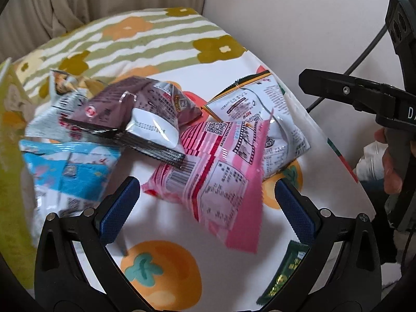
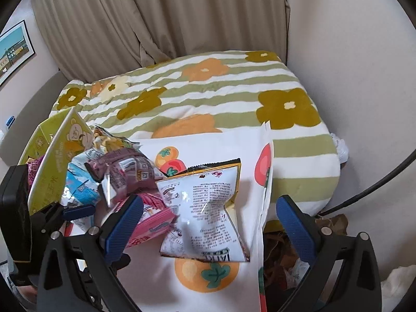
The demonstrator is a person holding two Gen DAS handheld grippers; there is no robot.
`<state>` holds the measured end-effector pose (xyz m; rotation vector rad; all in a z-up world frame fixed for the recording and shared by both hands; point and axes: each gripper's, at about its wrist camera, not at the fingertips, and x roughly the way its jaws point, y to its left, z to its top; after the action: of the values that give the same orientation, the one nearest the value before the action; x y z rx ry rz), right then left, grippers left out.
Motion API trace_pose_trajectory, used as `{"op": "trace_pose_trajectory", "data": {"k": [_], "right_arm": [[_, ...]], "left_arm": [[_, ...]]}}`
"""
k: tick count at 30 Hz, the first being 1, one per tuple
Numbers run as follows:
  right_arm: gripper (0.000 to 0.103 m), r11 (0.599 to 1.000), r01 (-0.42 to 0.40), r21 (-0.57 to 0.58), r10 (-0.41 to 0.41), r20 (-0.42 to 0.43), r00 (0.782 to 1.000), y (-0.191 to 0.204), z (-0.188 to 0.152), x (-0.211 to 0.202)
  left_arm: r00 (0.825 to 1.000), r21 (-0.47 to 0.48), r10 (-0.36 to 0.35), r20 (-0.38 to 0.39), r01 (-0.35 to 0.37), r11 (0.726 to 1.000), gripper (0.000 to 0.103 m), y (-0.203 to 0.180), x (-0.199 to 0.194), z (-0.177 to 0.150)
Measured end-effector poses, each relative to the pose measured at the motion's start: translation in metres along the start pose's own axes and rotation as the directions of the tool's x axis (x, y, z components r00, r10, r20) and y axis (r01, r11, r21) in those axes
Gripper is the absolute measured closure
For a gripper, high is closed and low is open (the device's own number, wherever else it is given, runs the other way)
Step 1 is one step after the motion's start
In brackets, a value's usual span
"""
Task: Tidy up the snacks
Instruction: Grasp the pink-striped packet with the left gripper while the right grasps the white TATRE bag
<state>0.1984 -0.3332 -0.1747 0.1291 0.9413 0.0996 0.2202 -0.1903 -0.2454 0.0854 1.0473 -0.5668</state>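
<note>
Several snack packets lie in a pile on a white cloth with orange fruit prints point(image 1: 161, 270). My left gripper point(image 1: 206, 195) is open, its blue pads either side of a pink packet point(image 1: 221, 182) lying just ahead of them. Behind it are a white packet with yellow edge point(image 1: 260, 109), a purple packet point(image 1: 145, 109) and a blue packet point(image 1: 67, 174). My right gripper point(image 2: 209, 215) is open above the white packet point(image 2: 205, 208); the pink packet point(image 2: 153, 226) lies by its left finger. The right gripper also shows in the left wrist view point(image 1: 364, 96).
A yellow-green carton with a bear print point(image 2: 57, 153) stands open at the left. A dark green sachet point(image 1: 283, 278) lies near the cloth's right edge. A green striped flowered quilt point(image 2: 208, 91) lies behind, curtains and a wall beyond. Clutter lies on the floor to the right point(image 2: 286, 260).
</note>
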Motion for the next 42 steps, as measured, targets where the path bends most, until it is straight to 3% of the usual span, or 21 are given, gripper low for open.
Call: {"op": "trace_pose_trajectory", "data": {"k": [10,15,22,24,27,32,42], "right_arm": [[0.001,0.996,-0.053,-0.074,0.051,-0.024,0.998,-0.005,-0.003,0.017],[0.001,0.984,-0.077,-0.161,0.071,-0.045,0.996,0.002,-0.013,0.020],[0.001,0.968,-0.080,-0.236,0.065,-0.069,0.995,0.011,-0.020,0.030],[0.001,0.964,-0.079,-0.255,0.061,-0.075,0.995,0.013,-0.023,0.034],[0.001,0.955,-0.071,-0.288,0.046,-0.094,0.995,0.016,-0.025,0.043],[0.001,0.943,-0.046,-0.331,0.005,-0.122,0.992,0.020,-0.031,0.055],[0.002,0.942,-0.090,-0.324,0.035,-0.172,0.984,0.017,-0.031,0.072]], "left_arm": [[1.000,0.015,0.007,0.001,-0.007,1.000,0.001,0.002,0.019,0.006],[1.000,0.006,0.015,-0.006,-0.015,1.000,0.013,0.007,0.023,0.006],[1.000,0.025,0.002,-0.019,-0.001,1.000,0.021,0.008,0.027,0.004],[1.000,0.030,-0.007,-0.012,0.008,1.000,0.034,0.006,0.026,0.004],[1.000,0.044,0.005,-0.015,-0.004,0.999,0.041,0.004,0.023,0.004],[0.999,0.074,0.030,-0.022,-0.029,0.997,0.045,-0.001,0.020,0.005],[0.999,0.045,0.029,-0.036,-0.027,0.999,0.047,0.006,0.006,-0.003]]}}
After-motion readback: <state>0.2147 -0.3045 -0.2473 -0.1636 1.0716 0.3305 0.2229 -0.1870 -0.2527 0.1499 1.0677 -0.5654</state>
